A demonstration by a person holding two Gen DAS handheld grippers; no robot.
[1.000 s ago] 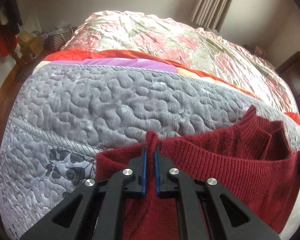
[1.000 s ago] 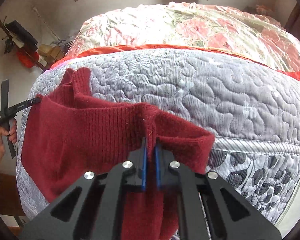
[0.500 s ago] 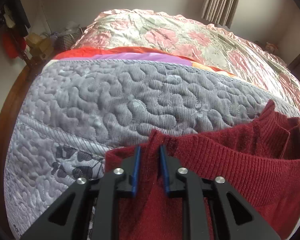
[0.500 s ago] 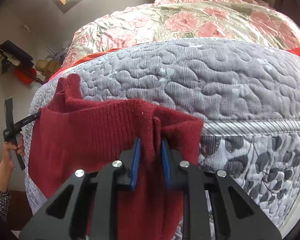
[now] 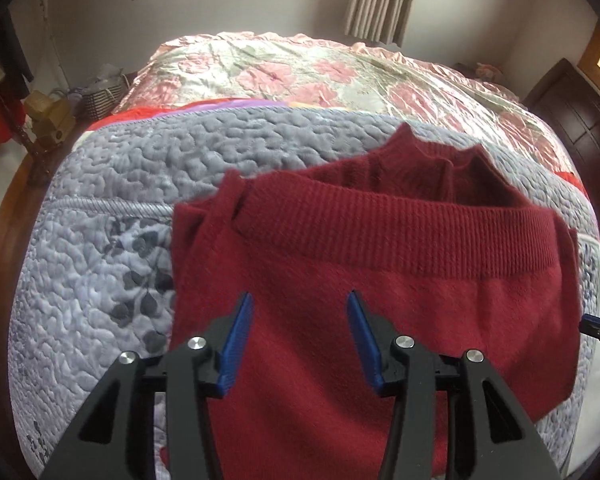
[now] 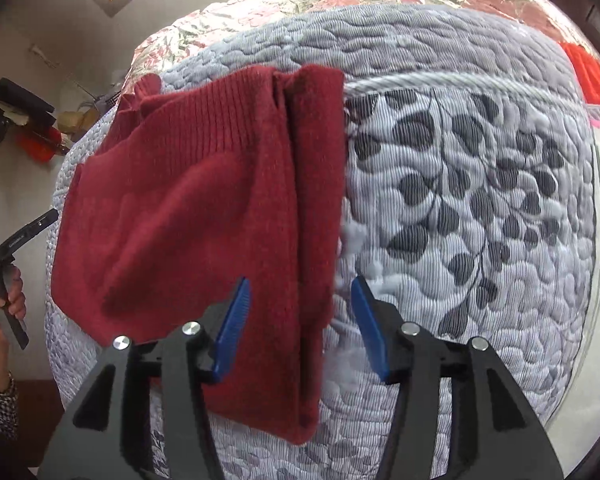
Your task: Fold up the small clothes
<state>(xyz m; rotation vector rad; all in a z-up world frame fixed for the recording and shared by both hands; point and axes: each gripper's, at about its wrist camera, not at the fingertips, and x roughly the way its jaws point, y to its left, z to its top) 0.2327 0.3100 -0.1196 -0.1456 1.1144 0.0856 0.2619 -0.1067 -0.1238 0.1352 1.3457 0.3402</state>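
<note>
A dark red knitted sweater (image 5: 380, 280) lies folded on the grey quilted bedspread (image 5: 140, 168), its ribbed hem band across the top and the neck behind it. My left gripper (image 5: 300, 312) hovers open just above the sweater's near part, with nothing between its blue pads. In the right wrist view the same sweater (image 6: 204, 208) drapes over the quilt's edge. My right gripper (image 6: 300, 300) is open over the sweater's right edge, holding nothing. The left gripper's black handle (image 6: 4, 240) shows at the far left, held by a hand (image 6: 4, 300).
A floral pink satin cover (image 5: 320, 76) spreads over the bed behind the grey quilt (image 6: 480, 200). A wooden bed frame (image 5: 4, 220) curves on the left. Boxes and a basket (image 5: 80, 100) stand by the wall. Dark wooden furniture (image 5: 572, 120) is at the right.
Both grippers went from shut on the sweater's folded edge to wide open and pulled back. The sweater now lies released on the quilt.
</note>
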